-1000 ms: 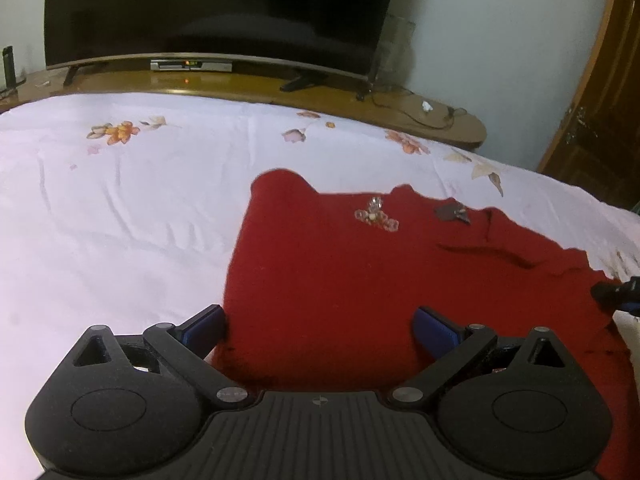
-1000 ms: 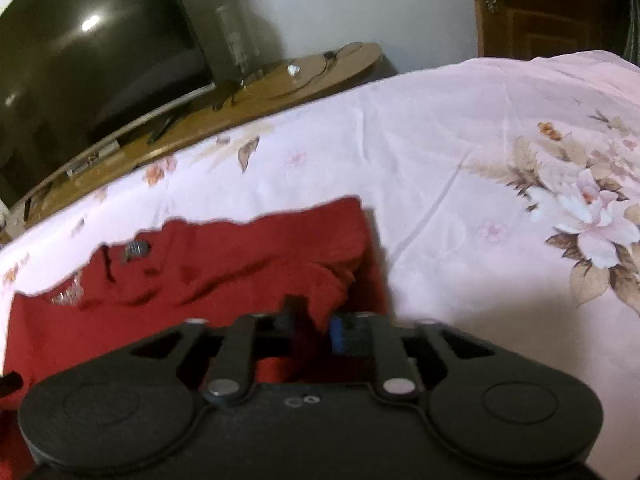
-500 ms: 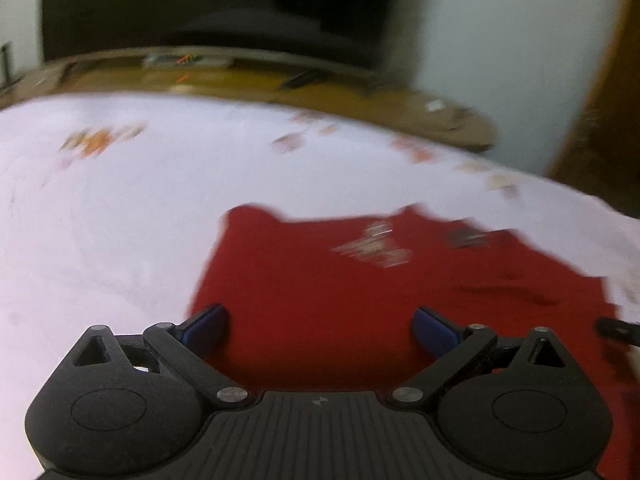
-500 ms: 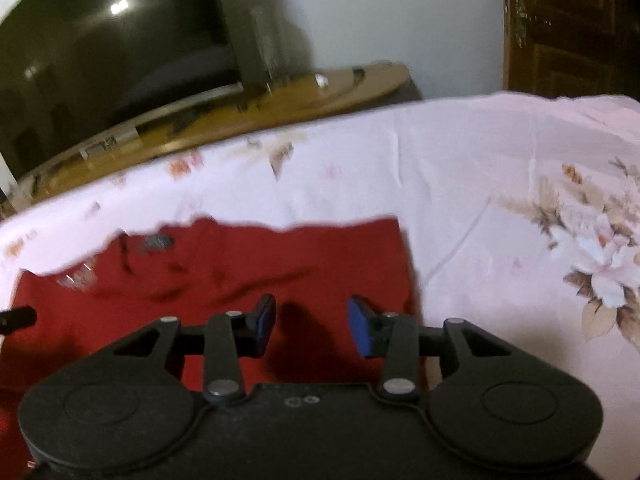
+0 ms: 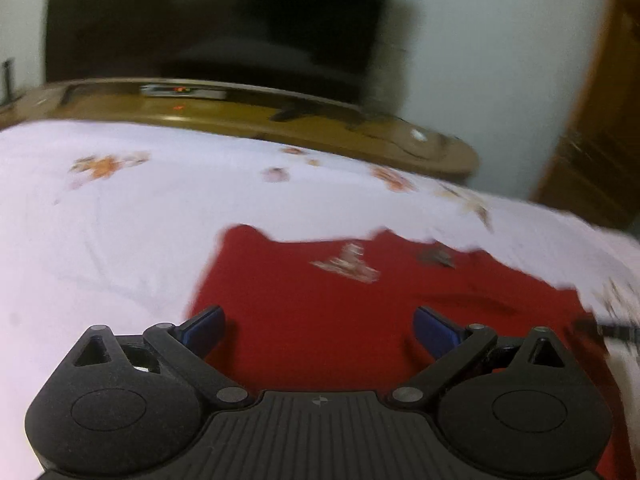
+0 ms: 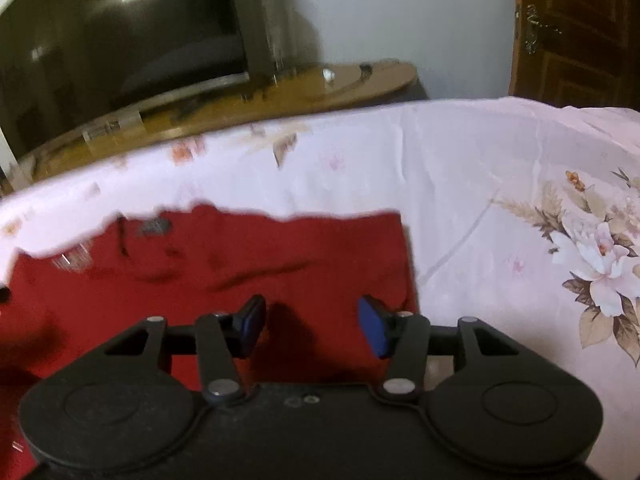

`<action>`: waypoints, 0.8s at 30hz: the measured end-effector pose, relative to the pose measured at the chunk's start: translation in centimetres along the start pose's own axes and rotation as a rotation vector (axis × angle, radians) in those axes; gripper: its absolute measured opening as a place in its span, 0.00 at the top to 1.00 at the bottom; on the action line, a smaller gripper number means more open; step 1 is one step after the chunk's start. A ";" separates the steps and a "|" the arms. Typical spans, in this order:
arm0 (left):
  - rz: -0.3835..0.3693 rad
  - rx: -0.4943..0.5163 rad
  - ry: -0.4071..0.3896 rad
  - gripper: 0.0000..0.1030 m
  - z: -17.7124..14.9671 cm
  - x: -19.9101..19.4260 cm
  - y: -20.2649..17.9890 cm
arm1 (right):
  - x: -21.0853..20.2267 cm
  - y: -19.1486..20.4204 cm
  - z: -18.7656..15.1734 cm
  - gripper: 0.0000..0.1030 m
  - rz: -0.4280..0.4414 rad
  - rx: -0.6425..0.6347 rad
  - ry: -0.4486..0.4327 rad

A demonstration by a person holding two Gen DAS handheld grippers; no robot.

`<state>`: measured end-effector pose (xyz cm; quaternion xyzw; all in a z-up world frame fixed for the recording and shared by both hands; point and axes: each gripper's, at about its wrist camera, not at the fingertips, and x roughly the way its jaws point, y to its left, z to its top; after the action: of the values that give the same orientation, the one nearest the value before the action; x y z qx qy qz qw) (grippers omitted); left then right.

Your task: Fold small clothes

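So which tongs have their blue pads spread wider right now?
The left tongs: pads flank most of the red garment. The right tongs, still opening, stand narrower.

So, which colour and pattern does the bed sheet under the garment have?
Pale pink bed sheet printed with flowers and leaves, sharpest in the right wrist view.

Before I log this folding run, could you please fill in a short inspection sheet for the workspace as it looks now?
Surface: bed under a pale floral sheet, lightly creased.
Job's things: one red garment lying flat on the sheet, small emblem on it.
Clutter: nothing seen on the sheet.
Grippers: left gripper open above the garment, nothing between the jaws; right gripper opening over the garment's right edge, nothing gripped.
Cables: blurred cords on the wooden stand.
Surroundings: dark television, wooden door, pale wall.
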<state>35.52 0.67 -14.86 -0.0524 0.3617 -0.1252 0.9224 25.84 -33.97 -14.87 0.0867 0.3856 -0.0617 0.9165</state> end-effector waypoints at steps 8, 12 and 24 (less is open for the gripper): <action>0.033 0.104 0.096 0.03 -1.6 2.1 -1.7 | 0.4 0.9 -1.7 0.50 -0.005 -0.089 0.069; 0.015 0.072 0.076 0.03 -1.7 0.7 -1.7 | -1.6 1.2 -1.2 0.47 0.025 -0.058 0.022; 0.019 0.093 0.102 0.03 -3.3 -0.4 -1.6 | -2.2 1.2 -3.2 0.38 0.015 -0.064 0.082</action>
<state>32.70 -0.83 -16.75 0.0005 0.4022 -0.1354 0.9055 22.27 -32.02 -15.34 0.0626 0.4241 -0.0390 0.9026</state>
